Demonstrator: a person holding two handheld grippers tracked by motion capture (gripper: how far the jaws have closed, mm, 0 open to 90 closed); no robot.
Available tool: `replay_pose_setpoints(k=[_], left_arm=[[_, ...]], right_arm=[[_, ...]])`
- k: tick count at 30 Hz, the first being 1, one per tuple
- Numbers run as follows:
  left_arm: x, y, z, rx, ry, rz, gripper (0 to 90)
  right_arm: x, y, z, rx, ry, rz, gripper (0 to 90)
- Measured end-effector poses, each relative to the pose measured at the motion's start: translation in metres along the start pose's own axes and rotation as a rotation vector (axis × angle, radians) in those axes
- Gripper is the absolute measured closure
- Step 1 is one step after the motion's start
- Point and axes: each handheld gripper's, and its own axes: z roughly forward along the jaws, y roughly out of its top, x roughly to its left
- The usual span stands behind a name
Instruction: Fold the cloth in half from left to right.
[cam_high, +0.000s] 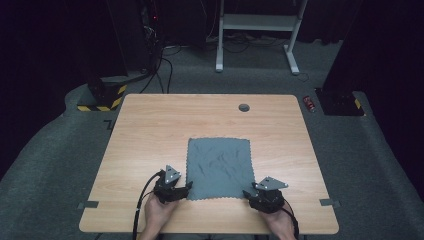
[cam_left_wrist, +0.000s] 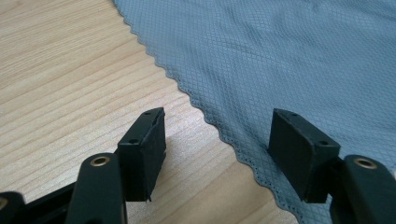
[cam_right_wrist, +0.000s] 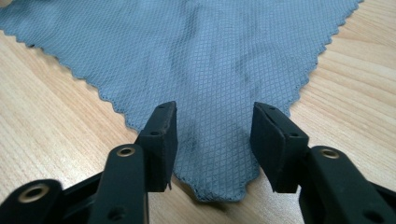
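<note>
High view shows the flat grey scallop-edged cloth (cam_high: 219, 167) on the light wooden counter (cam_high: 150, 130), left gripper (cam_high: 186, 187) and right gripper (cam_high: 247, 193) at its near corners, jaws wide, gripping nothing.

The cloth (cam_right_wrist: 219, 60) is grey, matt, diamond-woven with pinked edges; the bench (cam_high: 150, 130) looks like smooth pale wood, perhaps laminate.

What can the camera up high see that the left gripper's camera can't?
The high view takes in the whole wooden table, its round grommet hole, both hands, the right gripper and the carpeted floor. The left gripper view adds close detail: the grey cloth's diamond weave and scalloped edge, with one pad over the cloth and the other over bare wood. Both views have the cloth, the tabletop and the open left gripper.
</note>
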Motion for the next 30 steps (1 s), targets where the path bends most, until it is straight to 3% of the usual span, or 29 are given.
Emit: replay_pose_setpoints(k=[5, 11, 19, 24, 30], left_arm=[[0.000, 0.000, 0.000, -0.002, -0.002, -0.002, 36.7], [-0.001, 0.000, 0.000, 0.001, 0.001, -0.001, 33.7], [0.000, -0.003, -0.004, -0.005, -0.013, 0.000, 37.3], [0.014, 0.002, -0.006, 0.012, -0.035, -0.060, 40.5], [0.030, 0.015, -0.002, 0.011, -0.040, -0.086, 40.5]], right_arm=[[-0.004, 0.004, -0.002, 0.003, 0.038, 0.053, 60.5], [0.004, 0.017, -0.003, -0.029, 0.039, 0.007, 61.8], [0.027, 0.036, 0.014, -0.032, 0.080, -0.067, 62.1], [0.043, 0.047, 0.028, -0.010, 0.118, -0.120, 63.1], [0.051, 0.053, 0.036, -0.017, 0.153, -0.133, 63.5]])
